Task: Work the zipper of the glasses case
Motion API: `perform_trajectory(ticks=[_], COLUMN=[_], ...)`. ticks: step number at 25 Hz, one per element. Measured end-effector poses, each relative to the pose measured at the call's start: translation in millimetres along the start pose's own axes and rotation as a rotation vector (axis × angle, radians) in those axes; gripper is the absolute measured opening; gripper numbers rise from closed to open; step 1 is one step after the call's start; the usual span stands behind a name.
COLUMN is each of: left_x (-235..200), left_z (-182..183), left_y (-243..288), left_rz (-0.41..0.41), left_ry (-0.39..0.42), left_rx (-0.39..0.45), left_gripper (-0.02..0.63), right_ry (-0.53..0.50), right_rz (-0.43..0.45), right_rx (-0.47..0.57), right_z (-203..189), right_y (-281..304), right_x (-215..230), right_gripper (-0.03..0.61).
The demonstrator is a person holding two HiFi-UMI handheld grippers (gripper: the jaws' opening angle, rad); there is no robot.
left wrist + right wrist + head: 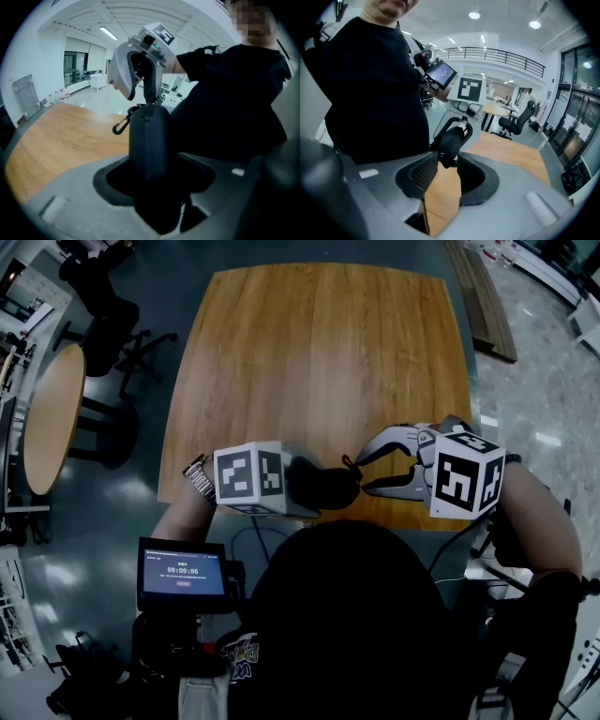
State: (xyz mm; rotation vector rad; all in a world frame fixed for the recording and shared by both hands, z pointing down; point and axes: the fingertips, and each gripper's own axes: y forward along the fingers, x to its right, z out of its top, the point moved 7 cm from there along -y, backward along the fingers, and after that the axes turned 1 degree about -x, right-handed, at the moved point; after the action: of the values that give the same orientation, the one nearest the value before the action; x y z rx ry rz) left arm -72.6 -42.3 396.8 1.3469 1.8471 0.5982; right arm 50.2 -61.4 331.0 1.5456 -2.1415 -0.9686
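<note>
Wood-topped round table point(49, 418): far left on the floor, well apart from where I am working.
Screen point(182, 576): lit, low on the left, near my left forearm.
Square wooden table point(319, 352): its top is bare wood; both grippers meet at its near edge.
Left gripper point(286, 488): I have it clamped on the glasses case. In the left gripper view the case fills the gap between the jaws and sticks out along them. The marker cube faces up toward my head camera.
Glasses case point(323, 486): black and rounded, lying between the two grippers at the table's near edge. I cannot tell whether it rests on the wood.
Carabiner clip point(121, 125): small and dark, hanging off the case's far end toward the table side.
Right gripper point(364, 474): jaws parted and gripping nothing. In the right gripper view I see table wood through the gap between the pads. The end of the case sits just beyond the jaw tips, and a small dark tab from it hangs between them. I cannot tell whether that tab is the zipper pull. From the left gripper view, one finger comes down to the case's far end.
</note>
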Motion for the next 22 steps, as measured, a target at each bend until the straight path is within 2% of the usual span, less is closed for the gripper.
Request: perform_trajectory(ticks=[4, 10, 12, 13, 16, 22], left_x=[5.6, 6.8, 6.5, 6.6, 7.7, 8.4], left_z=[-3.1, -5.8, -6.3, -6.3, -3.9, -4.2], left_y=[2.3, 3.9, 3.4, 2.9, 0.5, 1.0], left_rz=[-0.024, -0.035, -0.033, -0.033, -0.04, -0.047], left_ry=[0.0, 0.002, 0.002, 0.002, 0.003, 0.017], left_rx=[-0.053, -0.067, -0.063, -0.062, -0.054, -0.053], left_gripper=[0.267, 0.267, 0.267, 0.267, 0.265, 0.265], right_ry=[-0.023, -0.11, -0.134, -0.143, -0.146, -0.221], right_rz=[0.035, 0.104, 0.101, 0.089, 0.086, 0.092], right_rx=[-0.027, -0.108, -0.118, -0.118, -0.132, -0.196], right_z=[1.4, 3.0, 4.0, 4.5, 4.2, 6.5], right_y=[10.5, 21.8, 22.3, 21.3, 16.9, 26.3], right_x=[1.7, -9.8, -11.8, -11.7, -10.1, -14.7], right_gripper=[0.127, 0.052, 0.009, 0.019, 0.108, 0.113])
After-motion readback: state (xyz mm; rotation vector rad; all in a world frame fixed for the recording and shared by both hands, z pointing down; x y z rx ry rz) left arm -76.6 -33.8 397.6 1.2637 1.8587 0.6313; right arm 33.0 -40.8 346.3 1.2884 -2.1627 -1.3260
